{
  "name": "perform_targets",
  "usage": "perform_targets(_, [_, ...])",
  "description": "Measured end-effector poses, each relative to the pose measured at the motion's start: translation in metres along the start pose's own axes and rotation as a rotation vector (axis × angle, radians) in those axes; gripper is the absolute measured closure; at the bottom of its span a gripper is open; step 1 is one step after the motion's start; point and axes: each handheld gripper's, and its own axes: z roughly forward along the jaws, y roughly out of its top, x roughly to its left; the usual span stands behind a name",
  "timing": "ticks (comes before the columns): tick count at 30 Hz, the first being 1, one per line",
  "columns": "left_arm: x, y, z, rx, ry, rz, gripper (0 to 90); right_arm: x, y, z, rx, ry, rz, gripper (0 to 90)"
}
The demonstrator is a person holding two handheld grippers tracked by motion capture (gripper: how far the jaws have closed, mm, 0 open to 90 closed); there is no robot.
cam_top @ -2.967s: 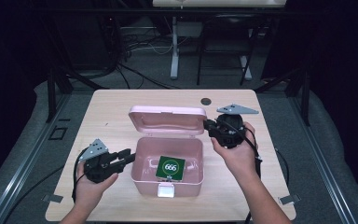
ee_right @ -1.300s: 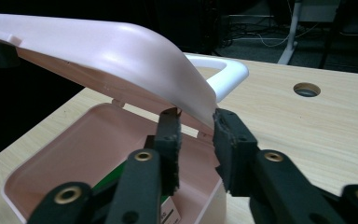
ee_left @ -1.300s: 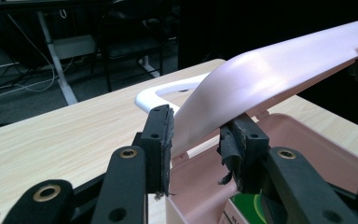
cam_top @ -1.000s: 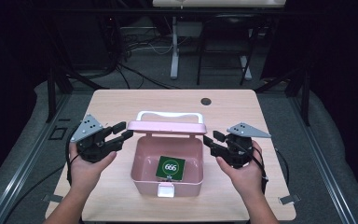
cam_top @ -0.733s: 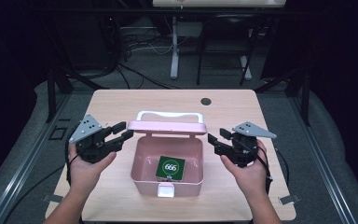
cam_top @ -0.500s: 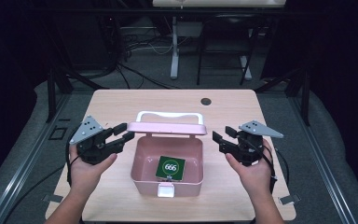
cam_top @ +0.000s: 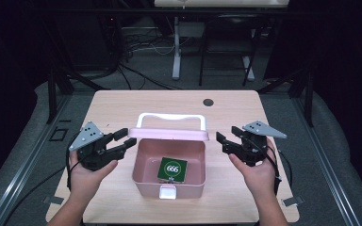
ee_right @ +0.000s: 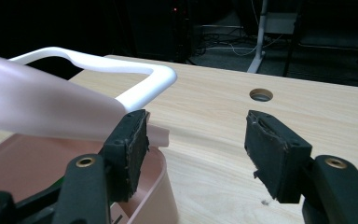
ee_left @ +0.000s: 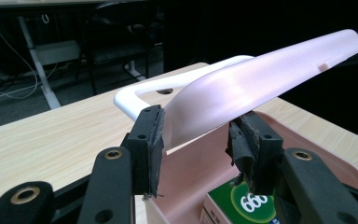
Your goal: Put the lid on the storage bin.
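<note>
Pink box (cam_top: 168, 165), standing open near the middle of the front half of the wooden table (cam_top: 122, 108), its lid (cam_top: 168, 133) half lowered over the back edge and the white handle (cam_top: 171, 117) rising behind it; three seconds ago the lid lay fully back, and a second ago both grippers stood close at its two ends; the lid now tilts forward over the cavity, which reads as a closing in progress with the last drop not yet made. Left gripper (cam_top: 125, 141): jaws have just been opening, now spread, the lid's left end between them in the left gripper view (ee_left: 261, 70) but the pads not pressing on it. Right gripper (cam_top: 226, 141): jaws have just been opening, now spread wide and drawn off to the right of the box, nothing between them; in the right gripper view the lid's end (ee_right: 42, 112) lies beside the near pad. Both releases suggest the lid is being let go to fall or be pushed shut. The box is pale pink plastic with rounded corners and a white latch (cam_top: 168, 192) at its front wall; inside lies a green packet (cam_top: 172, 169) with a white numeral disc; a round cable hole (cam_top: 208, 102) marks the table's far side.
</note>
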Motion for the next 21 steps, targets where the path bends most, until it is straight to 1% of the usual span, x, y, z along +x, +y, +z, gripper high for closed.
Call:
perform_targets(1, [0.000, -0.001, 0.000, -0.007, -0.002, -0.003, 55.1, 0.000, 0.000, 0.000, 0.000, -0.003, 0.000, 38.5])
perform_targets(8, [-0.002, -0.005, -0.002, 0.022, -0.015, -0.007, 55.0, -0.003, -0.001, 0.000, -0.001, -0.018, 0.002, 38.1])
perform_targets(15, [-0.004, -0.009, -0.003, 0.026, -0.020, -0.009, 55.0, -0.005, -0.002, 0.001, 0.001, -0.024, 0.005, 38.1])
perform_targets(21, [-0.006, -0.016, -0.004, 0.036, -0.028, -0.012, 54.9, -0.007, -0.003, 0.002, 0.005, -0.029, 0.006, 37.8])
